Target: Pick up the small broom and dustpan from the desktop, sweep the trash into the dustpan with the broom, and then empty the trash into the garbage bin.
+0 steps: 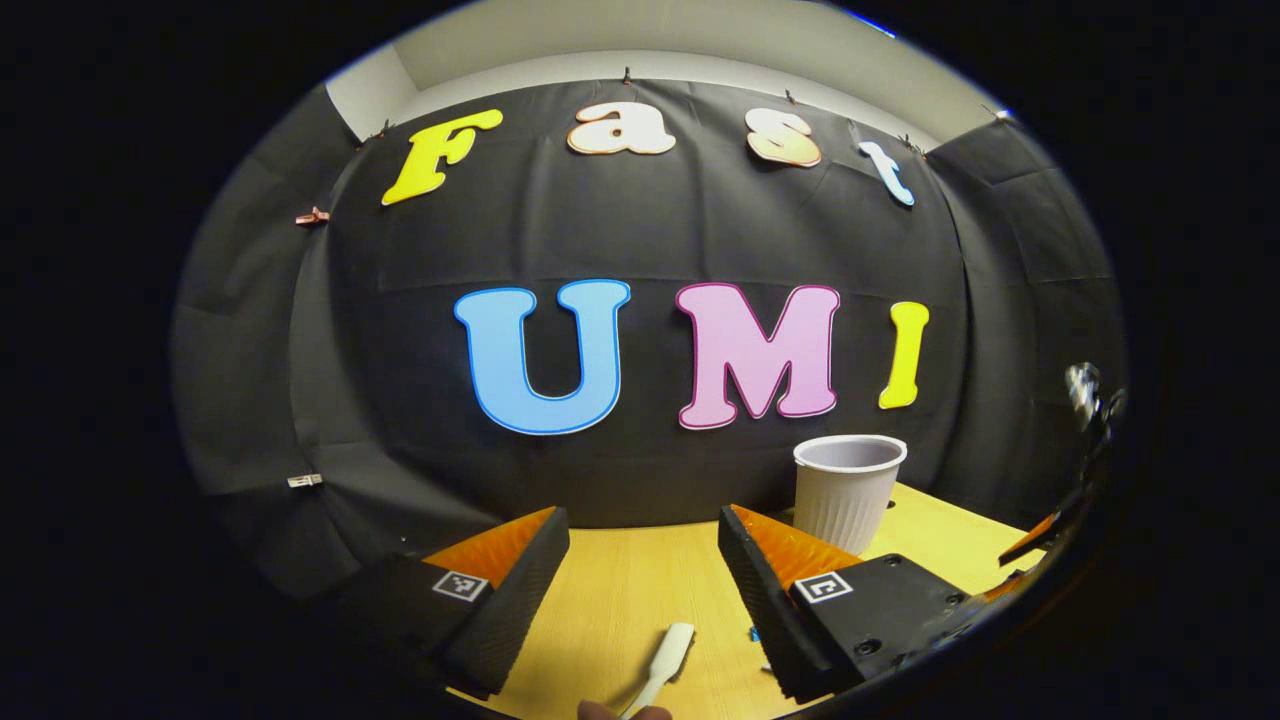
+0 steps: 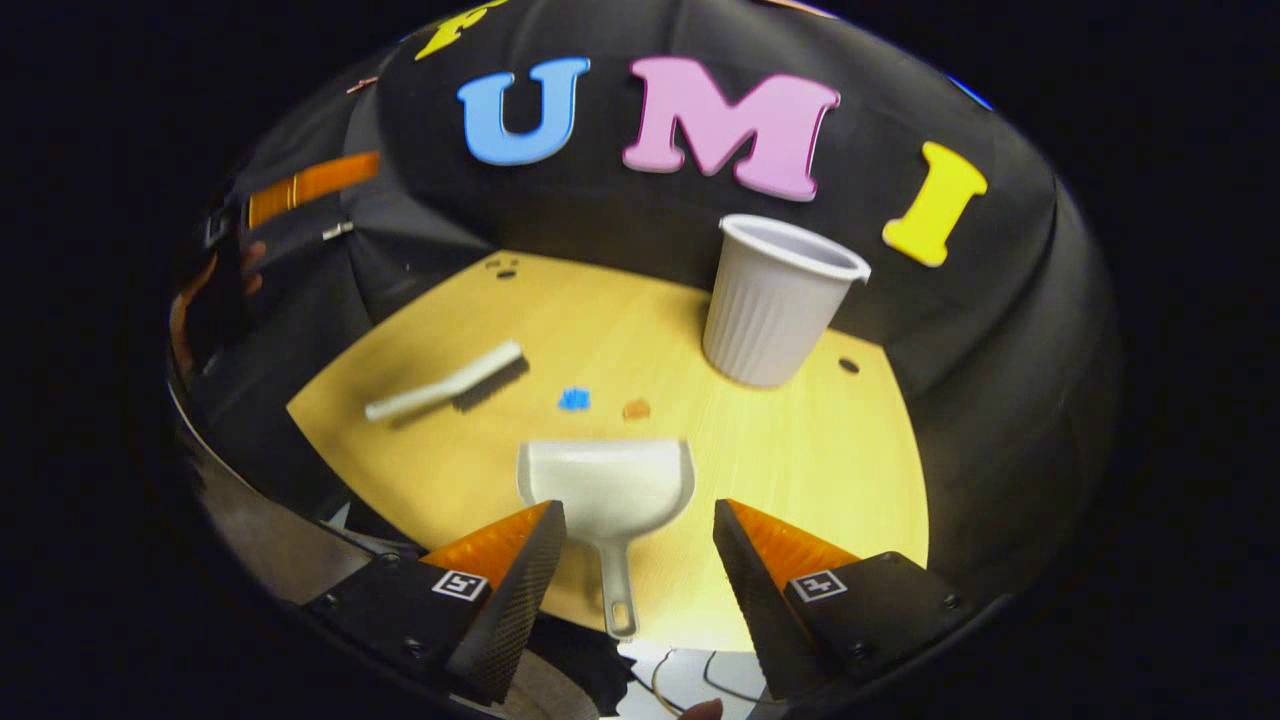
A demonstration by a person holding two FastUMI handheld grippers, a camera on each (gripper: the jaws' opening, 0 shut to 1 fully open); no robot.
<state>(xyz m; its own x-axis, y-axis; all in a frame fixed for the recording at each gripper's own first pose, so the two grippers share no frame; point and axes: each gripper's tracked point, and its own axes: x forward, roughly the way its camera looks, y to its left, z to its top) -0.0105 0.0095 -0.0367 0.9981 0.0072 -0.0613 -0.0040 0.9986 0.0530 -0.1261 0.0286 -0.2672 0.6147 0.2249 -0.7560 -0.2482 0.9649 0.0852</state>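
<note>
In the right gripper view, the right gripper [image 2: 635, 560] hangs above the near edge of the desk [image 2: 800, 450], its jaws spread wide and holding nothing. Between its fingers lies the white dustpan [image 2: 610, 485], flat on the wood, its handle running back over the near edge and its mouth facing the middle of the desk. Just beyond the mouth sit two bits of trash, a blue scrap [image 2: 573, 399] and a brown scrap [image 2: 636, 409], close together but apart from the pan. Toward the left edge the small broom [image 2: 447, 384] lies on its side, well apart from the dustpan, with bare wood all round it. Farther back, near the far edge, the white ribbed garbage bin [image 2: 775, 300] stands upright against the black cloth wall.

In the left gripper view, the left gripper [image 1: 643, 590] is also released, jaws wide, with the broom handle [image 1: 668, 655] low between its fingers on the desk [image 1: 620, 590]. The garbage bin [image 1: 848, 490] stands beyond its right finger.
</note>
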